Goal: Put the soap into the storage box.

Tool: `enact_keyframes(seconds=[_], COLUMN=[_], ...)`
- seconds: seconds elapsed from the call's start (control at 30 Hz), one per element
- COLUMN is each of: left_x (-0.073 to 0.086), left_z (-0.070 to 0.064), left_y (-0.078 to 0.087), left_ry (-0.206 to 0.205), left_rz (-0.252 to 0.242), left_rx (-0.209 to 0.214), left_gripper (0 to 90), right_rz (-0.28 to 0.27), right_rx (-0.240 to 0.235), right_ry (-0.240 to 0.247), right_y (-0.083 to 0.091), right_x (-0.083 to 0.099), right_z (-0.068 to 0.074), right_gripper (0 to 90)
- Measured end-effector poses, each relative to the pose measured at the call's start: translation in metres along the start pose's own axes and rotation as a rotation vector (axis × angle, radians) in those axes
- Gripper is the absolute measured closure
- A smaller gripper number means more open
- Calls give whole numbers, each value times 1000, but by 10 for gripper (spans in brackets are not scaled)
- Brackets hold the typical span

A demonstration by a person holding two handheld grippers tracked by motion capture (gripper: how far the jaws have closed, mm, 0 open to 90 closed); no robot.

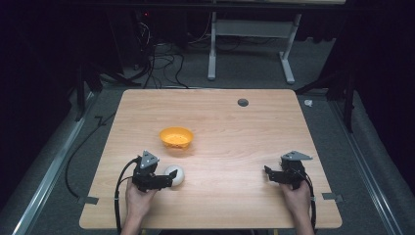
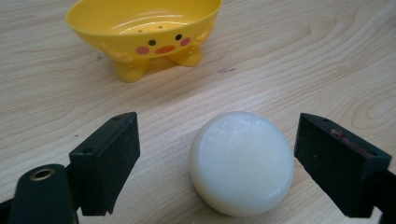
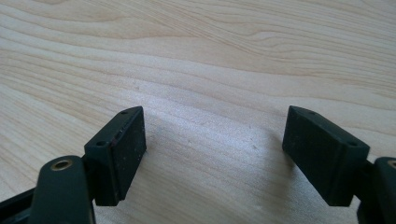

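A round white soap bar (image 2: 242,162) lies on the wooden table between the jaws of my left gripper (image 2: 217,163), which is open; neither jaw touches it. In the high view the soap bar (image 1: 177,174) sits just right of the left gripper (image 1: 167,180), at the table's front left. A yellow duck-faced soap dish (image 1: 176,138) stands behind it, toward the table's middle; the soap dish (image 2: 144,32) looks empty. My right gripper (image 1: 270,175) rests open at the front right, and the right gripper (image 3: 215,154) has only bare wood between its jaws.
The wooden table (image 1: 235,127) has a dark round grommet (image 1: 242,102) near its far edge. Cables trail off the front left corner. Beyond the table are a grey floor, tangled wires and a white desk frame (image 1: 252,44).
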State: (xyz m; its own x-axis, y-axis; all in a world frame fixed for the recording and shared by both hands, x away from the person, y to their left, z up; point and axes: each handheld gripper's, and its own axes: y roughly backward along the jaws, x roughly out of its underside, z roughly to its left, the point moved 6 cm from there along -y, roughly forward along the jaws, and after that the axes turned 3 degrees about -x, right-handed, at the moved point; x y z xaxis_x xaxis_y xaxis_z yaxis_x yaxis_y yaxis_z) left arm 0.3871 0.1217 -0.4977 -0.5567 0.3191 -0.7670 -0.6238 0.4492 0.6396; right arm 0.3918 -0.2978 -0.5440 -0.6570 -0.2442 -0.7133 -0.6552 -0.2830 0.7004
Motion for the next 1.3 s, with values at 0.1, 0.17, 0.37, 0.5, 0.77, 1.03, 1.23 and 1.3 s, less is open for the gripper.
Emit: enact_keyframes(seconds=[0.1, 0.17, 0.37, 0.5, 0.77, 1.03, 1.23, 1.3], left_x=[0, 1, 2, 4, 10, 14, 17, 19], left_z=[-4, -6, -12, -15, -17, -18, -18, -18], left_y=[-3, -5, -10, -15, -22, -27, -30, -31], left_ry=[-7, -14, -27, -44, -56, -54, -49, -51], left_rz=[7, 13, 22, 40, 65, 72, 81, 89], left_rx=[3, 4, 3, -5, -17, -25, -24, -25], left_gripper=[150, 150, 149, 148, 147, 148, 150, 150], right_rz=[0, 0, 0, 0, 0, 0, 0, 0], right_rx=[0, 0, 0, 0, 0, 0, 0, 0], right_ry=[0, 0, 0, 0, 0, 0, 0, 0], right_y=[0, 0, 0, 0, 0, 0, 0, 0], right_x=[0, 0, 0, 0, 0, 0, 0, 0], right_z=[0, 0, 0, 0, 0, 0, 0, 0], right_gripper=[224, 224, 223, 223, 223, 223, 223, 223])
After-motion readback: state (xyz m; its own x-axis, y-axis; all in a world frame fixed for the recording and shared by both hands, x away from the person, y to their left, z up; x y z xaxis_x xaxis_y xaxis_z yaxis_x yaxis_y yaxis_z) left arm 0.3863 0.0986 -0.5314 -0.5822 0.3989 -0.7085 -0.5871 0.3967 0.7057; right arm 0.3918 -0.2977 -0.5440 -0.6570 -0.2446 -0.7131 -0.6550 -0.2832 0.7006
